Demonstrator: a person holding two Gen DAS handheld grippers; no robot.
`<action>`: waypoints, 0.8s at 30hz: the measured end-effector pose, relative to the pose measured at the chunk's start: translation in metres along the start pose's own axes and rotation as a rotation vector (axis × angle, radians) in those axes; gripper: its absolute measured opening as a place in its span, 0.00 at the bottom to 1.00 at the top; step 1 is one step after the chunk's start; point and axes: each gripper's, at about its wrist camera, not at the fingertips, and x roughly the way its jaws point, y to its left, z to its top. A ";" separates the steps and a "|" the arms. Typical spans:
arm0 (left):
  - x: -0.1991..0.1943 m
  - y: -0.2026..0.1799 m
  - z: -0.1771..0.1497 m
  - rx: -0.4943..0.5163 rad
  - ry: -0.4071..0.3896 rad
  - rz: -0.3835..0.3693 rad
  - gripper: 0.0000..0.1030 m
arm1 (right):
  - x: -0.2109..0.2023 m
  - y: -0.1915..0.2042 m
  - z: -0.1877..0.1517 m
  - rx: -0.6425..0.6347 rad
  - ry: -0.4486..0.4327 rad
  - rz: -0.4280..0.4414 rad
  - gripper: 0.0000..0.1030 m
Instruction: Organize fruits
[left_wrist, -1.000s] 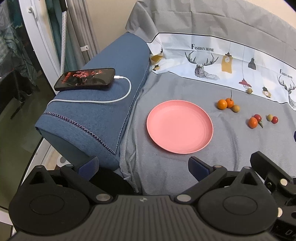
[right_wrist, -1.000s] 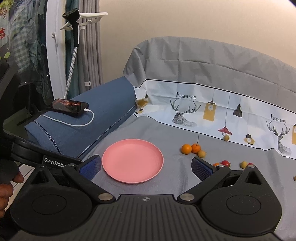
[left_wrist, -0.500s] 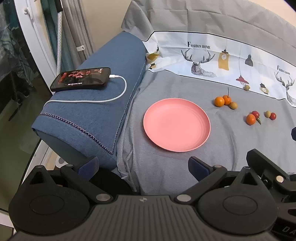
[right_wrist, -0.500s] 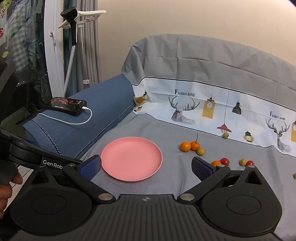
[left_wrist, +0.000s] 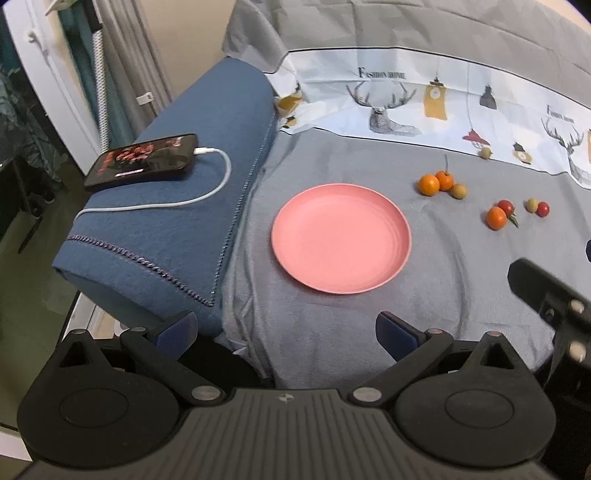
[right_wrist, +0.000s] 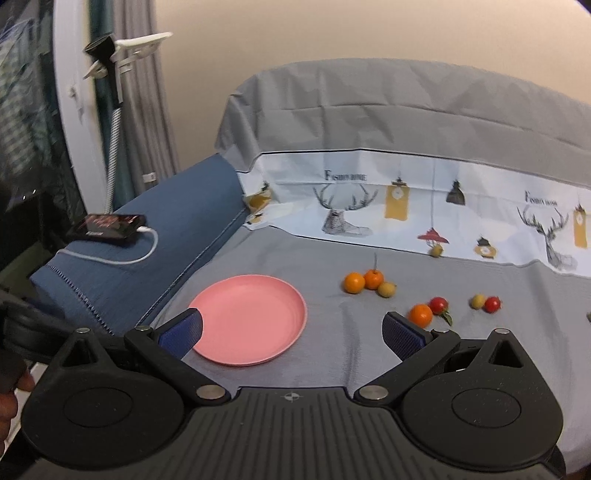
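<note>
Hovering wide open and empty, the left gripper (left_wrist: 286, 330) and right gripper (right_wrist: 291, 330) (nothing gathered yet) must next reach a fruit such as the orange (right_wrist: 420, 315) right of the bare pink plate (right_wrist: 255, 345).

A home living room, seen from low over a sofa. The sofa seat and back are draped in a grey cover (right_wrist: 388, 110) with a white printed band of deer heads, hanging lamps and the words "Fashion Home" (left_wrist: 406, 96); a blue armrest (left_wrist: 177, 206) carries a phone (left_wrist: 142, 160) plugged into a white charging cable (left_wrist: 207, 192). Grey curtains (right_wrist: 155, 110) and a white door or window frame (right_wrist: 70, 110) stand at the left against a plain beige wall (right_wrist: 332, 33), and a pink plate (right_wrist: 251, 319) lies on the seat with small fruits (right_wrist: 364, 282) near it.
</note>
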 end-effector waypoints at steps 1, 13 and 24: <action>0.001 -0.003 0.001 0.005 0.003 -0.005 1.00 | 0.000 -0.004 -0.001 0.007 0.002 -0.013 1.00; 0.023 -0.109 0.058 0.114 0.023 -0.165 1.00 | -0.025 -0.224 0.010 0.330 -0.125 -0.407 1.00; 0.120 -0.265 0.103 0.246 0.102 -0.232 1.00 | -0.045 -0.494 -0.034 0.608 -0.204 -0.962 0.99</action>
